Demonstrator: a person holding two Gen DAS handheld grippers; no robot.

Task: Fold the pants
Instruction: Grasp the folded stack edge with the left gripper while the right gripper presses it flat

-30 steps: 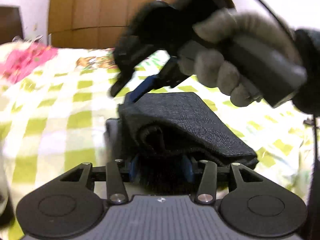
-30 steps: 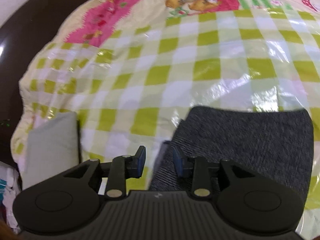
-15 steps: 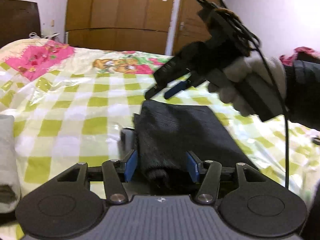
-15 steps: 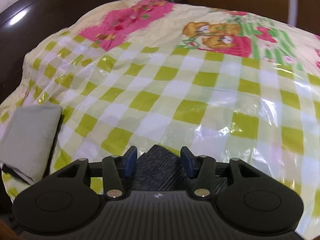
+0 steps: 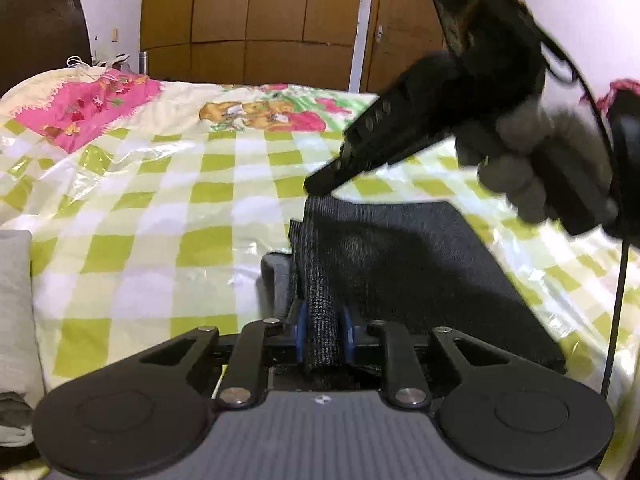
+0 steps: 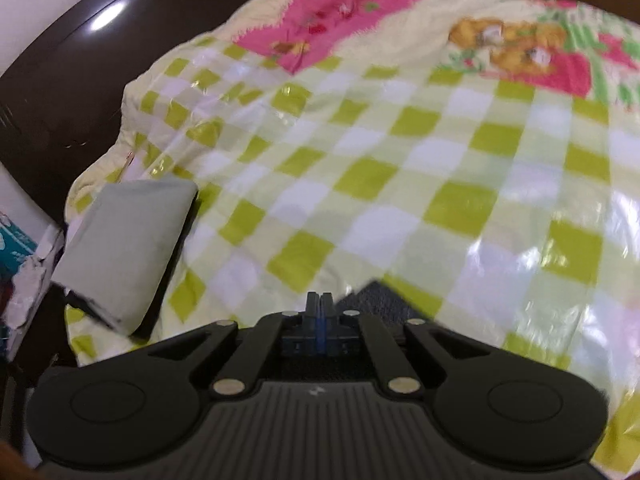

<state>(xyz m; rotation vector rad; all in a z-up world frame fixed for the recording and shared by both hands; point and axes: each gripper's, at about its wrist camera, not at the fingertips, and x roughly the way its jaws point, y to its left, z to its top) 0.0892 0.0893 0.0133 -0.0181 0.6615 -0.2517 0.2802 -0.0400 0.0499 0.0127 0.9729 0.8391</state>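
Note:
Dark grey folded pants (image 5: 400, 264) lie on the checked bed cover (image 5: 160, 208). My left gripper (image 5: 324, 320) is at their near edge. Its jaws are closing, and the blue pads press a thick fold of the fabric from both sides. A gloved hand (image 5: 516, 168) holds my right gripper (image 5: 320, 186) over the pants' far left corner, its tip at or just above the cloth. In the right wrist view that gripper (image 6: 320, 304) is shut with nothing seen between its fingers. Only a dark corner of the pants (image 6: 380, 300) shows beside it.
A folded light grey cloth (image 6: 124, 248) lies at the bed's left edge, also at the left rim of the left wrist view (image 5: 12, 300). A dark headboard (image 6: 60, 92) stands behind the bed. Wooden wardrobe doors (image 5: 248, 20) fill the back. A black cable (image 5: 616, 300) hangs at right.
My left jaws have narrowed onto the fold of the pants. My right jaws have gone from open to shut, and that gripper has rolled and come down toward the pants' far corner.

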